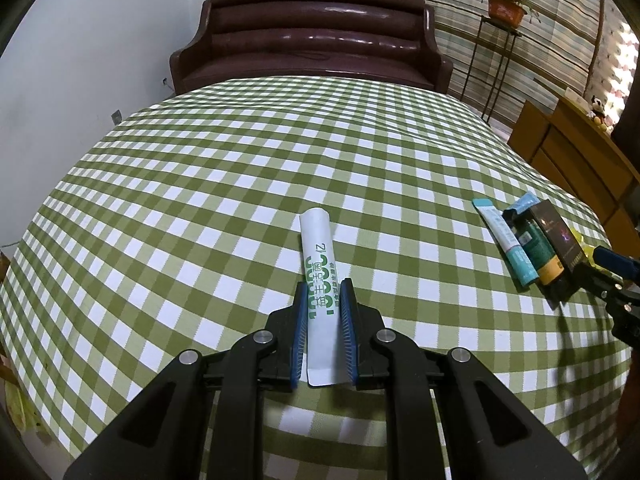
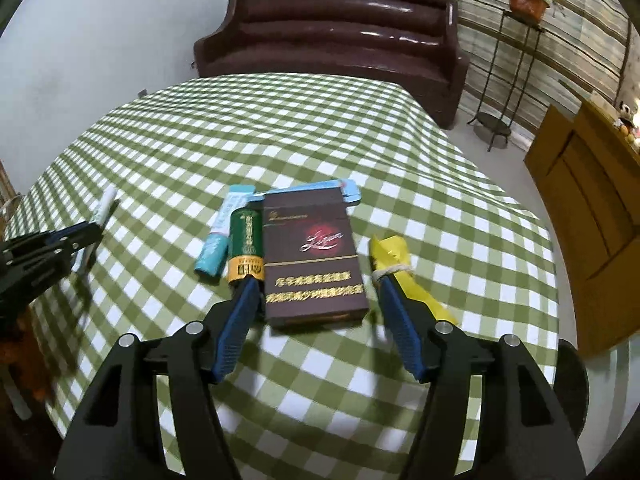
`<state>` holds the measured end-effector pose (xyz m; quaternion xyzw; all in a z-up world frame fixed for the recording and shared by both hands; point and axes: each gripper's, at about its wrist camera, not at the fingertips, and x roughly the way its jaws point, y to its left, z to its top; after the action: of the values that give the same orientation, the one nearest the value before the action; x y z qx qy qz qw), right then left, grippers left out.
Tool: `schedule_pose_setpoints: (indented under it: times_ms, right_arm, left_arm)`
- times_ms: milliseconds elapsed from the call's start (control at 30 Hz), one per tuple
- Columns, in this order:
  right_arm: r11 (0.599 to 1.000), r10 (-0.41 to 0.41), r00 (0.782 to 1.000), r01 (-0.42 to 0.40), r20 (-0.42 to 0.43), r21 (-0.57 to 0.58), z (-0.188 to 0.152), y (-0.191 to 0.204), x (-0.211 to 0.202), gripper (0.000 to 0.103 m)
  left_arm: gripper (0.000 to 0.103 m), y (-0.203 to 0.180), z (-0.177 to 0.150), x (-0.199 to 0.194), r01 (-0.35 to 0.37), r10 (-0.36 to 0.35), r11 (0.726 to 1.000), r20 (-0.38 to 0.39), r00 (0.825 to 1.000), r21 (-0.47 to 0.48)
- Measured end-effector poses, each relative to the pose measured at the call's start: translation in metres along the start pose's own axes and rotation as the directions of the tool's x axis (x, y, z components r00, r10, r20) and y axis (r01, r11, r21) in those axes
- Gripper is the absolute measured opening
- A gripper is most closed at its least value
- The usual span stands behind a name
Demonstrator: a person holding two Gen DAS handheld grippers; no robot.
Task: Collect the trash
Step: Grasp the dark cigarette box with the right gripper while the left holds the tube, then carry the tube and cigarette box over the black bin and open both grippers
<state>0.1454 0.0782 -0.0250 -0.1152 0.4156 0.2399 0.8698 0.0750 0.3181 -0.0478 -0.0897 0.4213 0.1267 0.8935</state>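
On the checked cloth of the worktop (image 1: 200,184), your left gripper (image 1: 324,292) is clamped on a white tube (image 1: 318,264), a soft flattened sachet-like tube with green print and a crimped tail; it lies along the fingers, tail toward the camera, its far end pointing out over the cloth. That piece looks secured, so the step in hand is the second pickup.

Your right gripper (image 2: 314,284) stands part open and empty, jaws either side of a dark box (image 2: 314,256). The box is a flat, rigid carton in maroon with gold lettering, lying face up and well clear of the left gripper. Neither pad presses on it yet.

Just left of the box lie a green-and-gold tube (image 2: 245,246) and a pale blue tube (image 2: 218,240), side by side and touching; a blue carton flap (image 2: 320,188) shows behind the box. By the right finger sits a crumpled yellow wrapper (image 2: 394,264) tied with a band.

The next move calls for closing squarely on the long edges of the box. The left pad is tight against the green-and-gold tube, so you risk pinching it too; the right pad may snag the wrapper. The glossy carton could slip, and the cloth may bunch if you drag.
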Motion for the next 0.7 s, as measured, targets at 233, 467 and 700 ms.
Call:
schedule_pose_setpoints:
  times_ms: [233, 467, 700]
  right_arm:
    - [1.0, -0.011, 1.0, 0.011, -0.016, -0.01, 0.011, 0.003, 0.02, 0.061]
    - [0.998, -0.034, 0.999, 0.032, -0.033, -0.057, 0.011, 0.016, 0.035, 0.054]
    - [0.999, -0.048, 0.999, 0.049, 0.024, -0.024, 0.003, 0.013, 0.016, 0.054]
  left_arm:
    - [0.017, 0.005, 0.001, 0.002, -0.013, 0.013, 1.0, 0.001, 1.0, -0.011]
    - [0.017, 0.005, 0.001, 0.004, -0.009, 0.009, 1.0, 0.001, 1.0, -0.01]
    - [0.017, 0.002, -0.002, 0.001, -0.003, 0.003, 1.0, 0.009, 1.0, -0.003]
